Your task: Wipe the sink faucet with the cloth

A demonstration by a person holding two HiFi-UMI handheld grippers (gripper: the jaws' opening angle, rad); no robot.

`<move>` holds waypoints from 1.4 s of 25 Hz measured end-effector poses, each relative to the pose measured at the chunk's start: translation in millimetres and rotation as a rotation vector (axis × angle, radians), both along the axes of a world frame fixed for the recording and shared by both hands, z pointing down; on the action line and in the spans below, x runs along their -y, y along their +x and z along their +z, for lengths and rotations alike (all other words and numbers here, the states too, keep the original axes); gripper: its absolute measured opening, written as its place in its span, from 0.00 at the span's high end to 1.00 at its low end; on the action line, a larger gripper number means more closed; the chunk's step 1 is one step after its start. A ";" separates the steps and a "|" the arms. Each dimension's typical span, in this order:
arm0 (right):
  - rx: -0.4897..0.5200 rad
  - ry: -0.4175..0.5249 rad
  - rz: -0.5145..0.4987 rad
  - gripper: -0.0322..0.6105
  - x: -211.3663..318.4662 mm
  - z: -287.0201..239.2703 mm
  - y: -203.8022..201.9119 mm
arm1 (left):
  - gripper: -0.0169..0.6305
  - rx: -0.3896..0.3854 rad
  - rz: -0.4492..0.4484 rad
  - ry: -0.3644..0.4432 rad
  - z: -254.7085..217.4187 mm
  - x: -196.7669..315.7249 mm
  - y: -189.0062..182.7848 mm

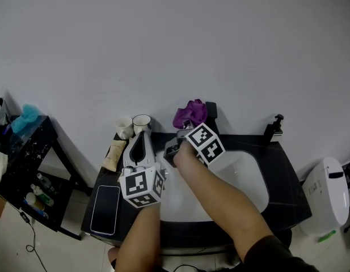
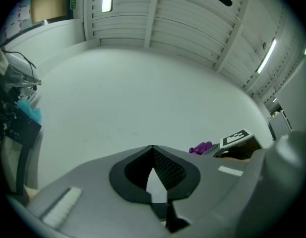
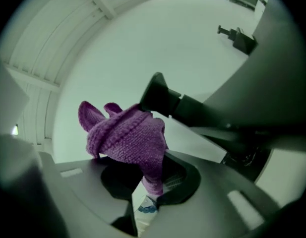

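A purple knitted cloth (image 1: 189, 113) is bunched against the black faucet (image 1: 211, 110) at the back of the white sink (image 1: 251, 177). My right gripper (image 1: 185, 130) reaches up from the basin and is shut on the cloth. In the right gripper view the cloth (image 3: 128, 135) hangs from between the jaws of the right gripper (image 3: 148, 185), just below the faucet's black spout (image 3: 161, 96). My left gripper (image 1: 142, 138) hovers over the counter left of the sink, its jaws closed and holding nothing. In the left gripper view the left gripper (image 2: 153, 155) points at the wall, with the cloth (image 2: 201, 147) at right.
Two white cups (image 1: 123, 127) (image 1: 142, 122) stand at the counter's back left, with a tube (image 1: 114, 154) and a phone (image 1: 105, 208) in front of them. A black soap dispenser (image 1: 273, 129) stands at the back right. A dark shelf (image 1: 27, 163) is at left, a white bin (image 1: 325, 194) at right.
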State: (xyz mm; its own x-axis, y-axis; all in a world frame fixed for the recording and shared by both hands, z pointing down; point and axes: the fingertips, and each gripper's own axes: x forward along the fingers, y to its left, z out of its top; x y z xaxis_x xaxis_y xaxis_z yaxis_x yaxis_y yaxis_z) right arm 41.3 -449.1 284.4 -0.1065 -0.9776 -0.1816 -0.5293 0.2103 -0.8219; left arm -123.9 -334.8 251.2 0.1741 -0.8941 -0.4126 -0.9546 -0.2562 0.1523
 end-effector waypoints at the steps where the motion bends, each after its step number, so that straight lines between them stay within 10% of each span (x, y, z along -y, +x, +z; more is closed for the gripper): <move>1: -0.003 -0.012 0.008 0.85 0.9 6.4 1.8 | 0.95 -0.002 0.000 0.001 -0.2 -0.1 -0.9; 19: 0.113 -0.164 0.006 0.85 -8.9 112.2 5.7 | 0.95 0.066 0.014 0.002 0.3 1.3 12.3; 29: -0.229 -0.027 -0.252 0.85 -82.7 65.4 -24.0 | 0.95 0.097 -0.003 0.014 -2.0 -1.5 13.0; 35: -0.460 0.239 -0.248 0.85 -155.3 -2.2 8.3 | 0.95 0.150 0.007 0.021 -1.1 -5.4 26.7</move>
